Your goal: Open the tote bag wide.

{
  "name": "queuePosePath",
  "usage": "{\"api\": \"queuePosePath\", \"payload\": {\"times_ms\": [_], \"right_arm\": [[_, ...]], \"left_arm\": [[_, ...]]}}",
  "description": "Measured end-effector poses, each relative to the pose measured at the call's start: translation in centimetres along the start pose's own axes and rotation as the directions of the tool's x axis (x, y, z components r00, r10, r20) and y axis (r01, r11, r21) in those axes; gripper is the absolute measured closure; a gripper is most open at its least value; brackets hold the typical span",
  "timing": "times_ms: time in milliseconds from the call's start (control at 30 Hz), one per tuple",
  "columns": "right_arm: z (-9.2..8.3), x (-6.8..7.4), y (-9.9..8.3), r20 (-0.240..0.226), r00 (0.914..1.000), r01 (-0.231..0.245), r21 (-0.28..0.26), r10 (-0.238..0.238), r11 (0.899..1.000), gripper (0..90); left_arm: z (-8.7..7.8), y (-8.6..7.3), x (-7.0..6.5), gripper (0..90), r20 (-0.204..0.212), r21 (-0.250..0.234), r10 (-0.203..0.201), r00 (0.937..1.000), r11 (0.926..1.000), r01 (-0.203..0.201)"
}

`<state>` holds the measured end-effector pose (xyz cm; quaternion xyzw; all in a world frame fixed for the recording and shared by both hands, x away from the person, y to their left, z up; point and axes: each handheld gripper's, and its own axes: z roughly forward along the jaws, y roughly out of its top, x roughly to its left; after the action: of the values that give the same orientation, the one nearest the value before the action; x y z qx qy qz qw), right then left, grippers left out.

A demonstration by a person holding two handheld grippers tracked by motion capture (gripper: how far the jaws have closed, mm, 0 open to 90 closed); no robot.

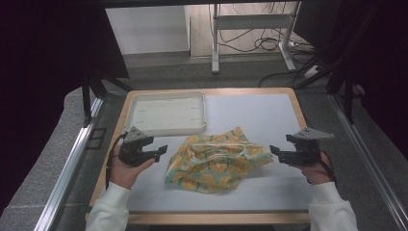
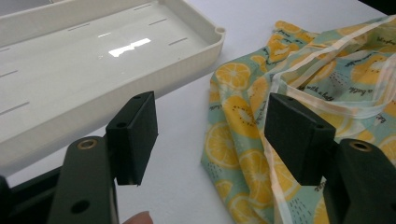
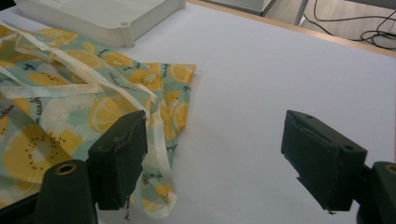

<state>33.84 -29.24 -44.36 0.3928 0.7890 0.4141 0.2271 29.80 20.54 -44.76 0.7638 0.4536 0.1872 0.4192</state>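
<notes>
This looks like a lab or a test room – the bench (image 1: pixel 269 108) stands inside dark curtains (image 1: pixel 43 72), with metal rails (image 1: pixel 72 159) at its left and right, and loose cables (image 1: pixel 255 41) lie on the far floor near a metal stand (image 1: pixel 216 38).

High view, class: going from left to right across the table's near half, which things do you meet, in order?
left gripper → crumpled lemon-print cloth → right gripper
</notes>
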Motion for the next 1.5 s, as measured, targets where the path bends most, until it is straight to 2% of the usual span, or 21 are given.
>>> {"api": "queuePosePath", "payload": {"times_ms": [533, 800, 967, 1233, 1333, 1500], "right_arm": [[0.0, 0.1, 0.0, 0.013, 0.9999, 0.010, 0.003, -0.010, 1.000, 22.8], [0.0, 0.1, 0.0, 0.017, 0.9998, 0.009, 0.007, -0.009, 1.000, 22.8], [0.1, 0.2, 0.1, 0.016, 0.9998, 0.013, 0.007, -0.013, 1.000, 22.8], [0.1, 0.3, 0.1, 0.016, 0.9998, 0.012, 0.007, -0.012, 1.000, 22.8], [0.2, 0.4, 0.1, 0.016, 0.9998, 0.013, 0.010, -0.013, 1.000, 22.8], [0.5, 0.6, 0.0, 0.015, 0.9997, 0.018, 0.021, -0.018, 1.000, 22.8]], "left_arm": [[0.6, 0.9, -1.8, 35.7, 0.042, 0.002, 0.045, 0.9981, 0.9990, -0.045], [1.5, 1.5, -2.7, 36.2, 0.060, 0.009, 0.060, 0.9964, 0.9981, -0.061], [2.8, 2.1, -3.3, 36.3, 0.076, 0.027, 0.080, 0.9939, 0.9962, -0.083], [3.6, 2.7, -3.2, 37.3, 0.083, 0.040, 0.087, 0.9928, 0.9951, -0.090], [4.0, 3.3, -2.8, 37.8, 0.082, 0.037, 0.073, 0.9940, 0.9964, -0.076], [5.0, 3.8, -3.0, 37.8, 0.098, 0.054, 0.088, 0.9913, 0.9941, -0.094]]}}
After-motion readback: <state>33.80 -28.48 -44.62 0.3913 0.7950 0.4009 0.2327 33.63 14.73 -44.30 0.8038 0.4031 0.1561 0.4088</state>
